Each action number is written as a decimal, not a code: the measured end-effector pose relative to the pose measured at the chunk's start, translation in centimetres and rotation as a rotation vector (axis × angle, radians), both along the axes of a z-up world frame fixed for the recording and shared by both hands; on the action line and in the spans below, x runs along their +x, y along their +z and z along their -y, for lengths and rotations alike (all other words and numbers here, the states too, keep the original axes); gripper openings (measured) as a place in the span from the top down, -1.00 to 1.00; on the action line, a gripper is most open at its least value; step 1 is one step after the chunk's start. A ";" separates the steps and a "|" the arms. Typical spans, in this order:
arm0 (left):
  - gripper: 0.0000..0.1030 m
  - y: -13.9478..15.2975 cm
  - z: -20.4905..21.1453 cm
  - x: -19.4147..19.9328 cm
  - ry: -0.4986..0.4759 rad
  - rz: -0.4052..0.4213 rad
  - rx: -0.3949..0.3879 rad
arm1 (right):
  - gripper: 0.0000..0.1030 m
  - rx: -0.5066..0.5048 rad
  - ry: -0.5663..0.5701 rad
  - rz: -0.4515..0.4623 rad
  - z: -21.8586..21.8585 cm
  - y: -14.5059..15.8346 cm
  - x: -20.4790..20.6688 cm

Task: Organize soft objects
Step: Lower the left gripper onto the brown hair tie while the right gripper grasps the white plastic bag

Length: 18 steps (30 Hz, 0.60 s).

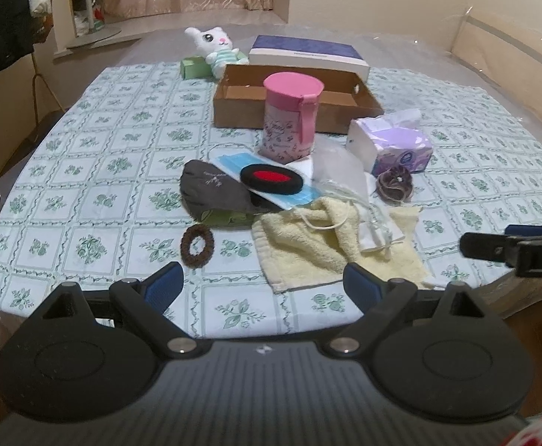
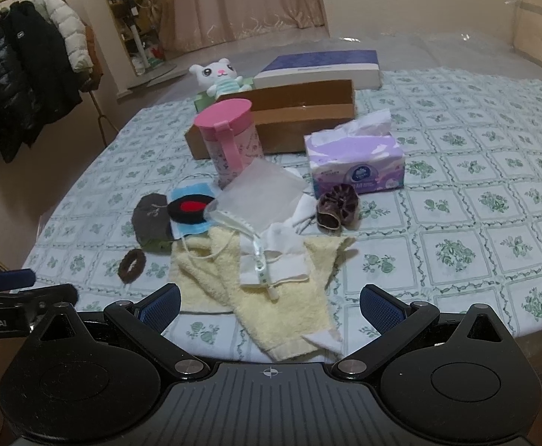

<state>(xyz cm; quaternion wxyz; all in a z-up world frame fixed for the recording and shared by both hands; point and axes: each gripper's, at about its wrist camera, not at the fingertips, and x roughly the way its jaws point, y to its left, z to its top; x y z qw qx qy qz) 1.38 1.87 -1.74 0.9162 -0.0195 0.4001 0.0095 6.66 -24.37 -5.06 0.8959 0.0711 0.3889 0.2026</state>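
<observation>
Along the near edge of the table (image 1: 85, 119), both tools hover short of the clutter, and no item is in hand; the inspector judges the sorting not yet begun. The left gripper (image 1: 263, 286) has its blue-padded fingers spread wide and empty, level with the table and aimed at the gap between the brown scrunchie (image 1: 197, 246) and the yellow towel (image 1: 308, 245). The right gripper (image 2: 269, 303) is likewise spread and empty, poised just above the towel's near corner. Soft goods lie heaped toward the middle of the near edge: towel lowest, a white mask (image 2: 271, 260) with loose ear loops upon it, a blue mask (image 1: 271, 182) under a black-and-red pad (image 1: 272, 179), and a grey cloth (image 1: 211, 191) to their left. A purple scrunchie (image 2: 337, 206) sits beside the tissue pack (image 2: 356, 160). A pink-lidded canister (image 1: 289, 119) stands in front of the open cardboard box (image 1: 233, 107); a plush cat (image 1: 217, 50) rests toward the far edge. The box appears the likely receptacle. The next move calls for a descent onto a single top layer, probably the white mask, pinching fabric only so the loops do not drag the towel.
</observation>
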 end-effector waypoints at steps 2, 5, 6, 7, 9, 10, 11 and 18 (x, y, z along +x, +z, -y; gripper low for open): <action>-0.78 -0.4 -0.4 0.1 0.010 -0.006 0.002 | -0.71 0.003 -0.002 -0.012 0.5 -0.6 0.4; -0.78 -1.0 -1.1 0.4 0.027 -0.020 0.002 | -0.70 0.021 -0.019 -0.035 1.5 -1.7 1.0; -0.76 -1.3 -1.4 0.5 0.033 -0.023 0.000 | -0.69 0.033 -0.022 -0.039 1.9 -2.1 1.2; -0.75 -1.5 -1.7 0.5 0.038 -0.025 -0.002 | -0.69 0.037 -0.028 -0.040 2.1 -2.4 1.4; -0.72 -2.0 -2.1 0.7 0.046 -0.027 -0.004 | -0.67 0.038 -0.030 -0.039 2.4 -2.8 1.7; -0.70 -2.3 -2.3 0.8 0.052 -0.029 -0.004 | -0.67 0.039 -0.033 -0.038 2.5 -3.0 1.9; -0.69 -2.5 -2.6 0.9 0.058 -0.033 -0.003 | -0.67 0.043 -0.037 -0.037 2.7 -3.2 2.1; -0.61 -4.5 -4.2 2.1 0.095 -0.033 0.008 | -0.67 0.106 -0.074 -0.070 3.8 -5.0 4.6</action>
